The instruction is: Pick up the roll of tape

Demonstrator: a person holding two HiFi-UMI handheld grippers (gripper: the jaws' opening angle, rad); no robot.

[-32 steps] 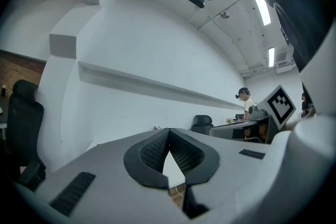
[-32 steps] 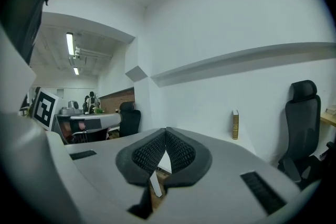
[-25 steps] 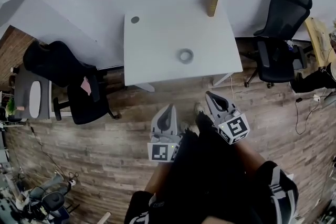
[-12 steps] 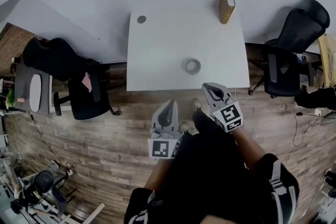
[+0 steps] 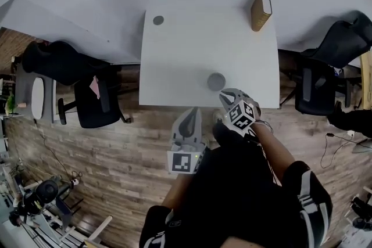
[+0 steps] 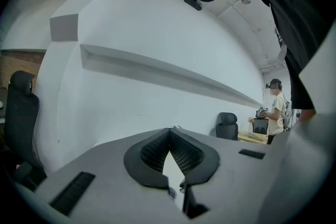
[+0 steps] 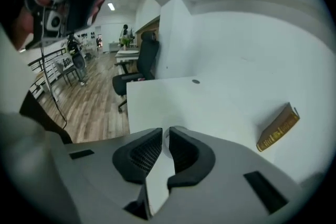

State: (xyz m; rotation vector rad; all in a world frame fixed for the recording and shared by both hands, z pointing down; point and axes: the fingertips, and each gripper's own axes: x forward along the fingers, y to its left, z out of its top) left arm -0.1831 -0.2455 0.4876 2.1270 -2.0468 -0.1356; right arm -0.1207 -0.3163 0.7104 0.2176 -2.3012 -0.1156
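The roll of tape (image 5: 216,81) lies flat near the front edge of the white table (image 5: 174,61). My right gripper (image 5: 228,94) is tilted down just in front of the roll, to its right. Its jaws are opening, a narrow gap shows and nothing is between them. In the right gripper view the jaw tips of my right gripper (image 7: 163,132) cover most of the roll. My left gripper (image 5: 192,111) hangs over the wood floor short of the table edge. Seen in its own view, the left gripper (image 6: 169,132) has its pads meeting, empty.
A brown book (image 5: 261,10) stands on edge at the table's far right and a small dark disc (image 5: 158,20) lies at the far left. Black office chairs flank the table, one on the left (image 5: 87,96) and one on the right (image 5: 325,78). A white wall is behind.
The table has come closer in the head view. My right gripper dropped and tipped down toward the roll, and its jaws parted. My left gripper moved forward toward the table edge.
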